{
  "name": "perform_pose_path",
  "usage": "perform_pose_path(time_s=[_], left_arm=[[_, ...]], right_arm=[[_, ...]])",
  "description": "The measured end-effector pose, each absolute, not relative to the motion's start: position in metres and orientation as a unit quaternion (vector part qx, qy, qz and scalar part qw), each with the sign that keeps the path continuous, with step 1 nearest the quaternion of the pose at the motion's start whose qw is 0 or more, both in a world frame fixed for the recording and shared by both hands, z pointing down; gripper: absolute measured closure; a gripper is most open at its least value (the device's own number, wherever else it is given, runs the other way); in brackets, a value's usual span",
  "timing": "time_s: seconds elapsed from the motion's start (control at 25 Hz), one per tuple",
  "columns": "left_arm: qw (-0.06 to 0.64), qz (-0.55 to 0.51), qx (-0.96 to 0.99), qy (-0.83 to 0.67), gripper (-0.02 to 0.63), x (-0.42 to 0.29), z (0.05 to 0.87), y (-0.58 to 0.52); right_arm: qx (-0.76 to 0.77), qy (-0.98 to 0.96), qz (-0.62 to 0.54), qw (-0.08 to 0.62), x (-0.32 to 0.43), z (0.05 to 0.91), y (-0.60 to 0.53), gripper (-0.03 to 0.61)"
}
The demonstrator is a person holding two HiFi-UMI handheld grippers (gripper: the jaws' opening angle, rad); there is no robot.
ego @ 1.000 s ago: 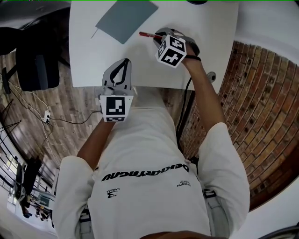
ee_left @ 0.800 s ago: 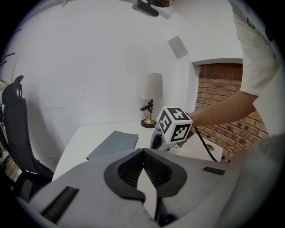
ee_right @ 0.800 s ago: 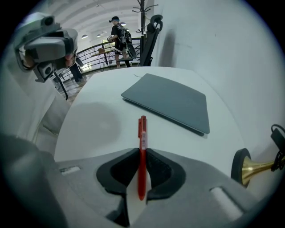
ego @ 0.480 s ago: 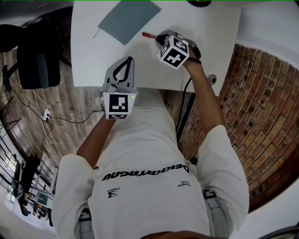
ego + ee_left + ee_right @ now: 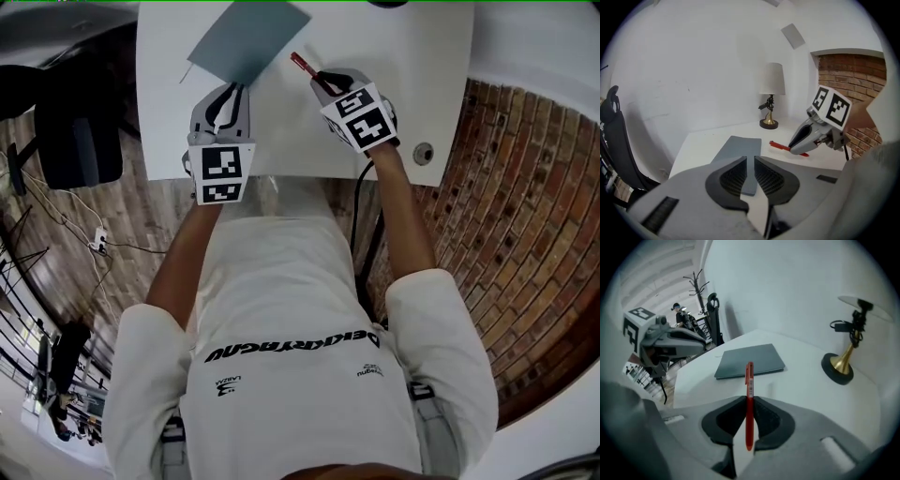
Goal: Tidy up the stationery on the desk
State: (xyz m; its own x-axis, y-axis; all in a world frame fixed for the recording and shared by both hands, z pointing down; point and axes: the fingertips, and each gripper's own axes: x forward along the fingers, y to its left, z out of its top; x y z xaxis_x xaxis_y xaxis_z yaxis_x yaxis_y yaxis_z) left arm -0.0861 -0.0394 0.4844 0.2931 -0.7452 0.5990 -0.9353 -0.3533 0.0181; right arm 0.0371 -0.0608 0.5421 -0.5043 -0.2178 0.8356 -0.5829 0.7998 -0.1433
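A grey-blue notebook lies flat at the far left of the white desk. It also shows in the left gripper view and the right gripper view. My right gripper is shut on a red pen, which sticks out toward the notebook's right corner. The pen stands upright between the pads, above the desk. My left gripper hovers at the notebook's near edge, jaws drawn almost together with nothing between them. The right gripper with its pen is seen from the left one.
A lamp with a white shade and a brass base stands at the desk's far side by the wall. A black chair sits left of the desk. The desk's near edge runs just behind both grippers.
Both grippers moved forward over the desk. The left one went from the near edge up to the notebook. The right one turned, so the pen now points away toward the notebook.
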Motion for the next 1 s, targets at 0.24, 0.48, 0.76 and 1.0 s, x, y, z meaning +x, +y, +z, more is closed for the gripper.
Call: perform_pose_path(time_s=[0.24,0.48,0.76,1.0], left_arm=[[0.208,0.284,0.773,-0.528,0.477,-0.101,0.508,-0.075],[0.215,0.326,0.767,-0.509,0.369,-0.117,0.54,-0.104],[0.258,0.344,0.763,-0.483,0.347,-0.134,0.57,-0.137],[0.312,0.338,0.764,-0.454,0.347,-0.134,0.581,-0.16]], right_arm=[[0.312,-0.831,0.259,0.381,0.052,0.528,-0.061,0.529],[0.352,-0.827,0.287,0.332,0.055,0.514,-0.056,0.528],[0.359,-0.825,0.295,0.322,0.055,0.516,-0.047,0.528],[0.367,-0.82,0.298,0.323,0.064,0.518,-0.043,0.528]])
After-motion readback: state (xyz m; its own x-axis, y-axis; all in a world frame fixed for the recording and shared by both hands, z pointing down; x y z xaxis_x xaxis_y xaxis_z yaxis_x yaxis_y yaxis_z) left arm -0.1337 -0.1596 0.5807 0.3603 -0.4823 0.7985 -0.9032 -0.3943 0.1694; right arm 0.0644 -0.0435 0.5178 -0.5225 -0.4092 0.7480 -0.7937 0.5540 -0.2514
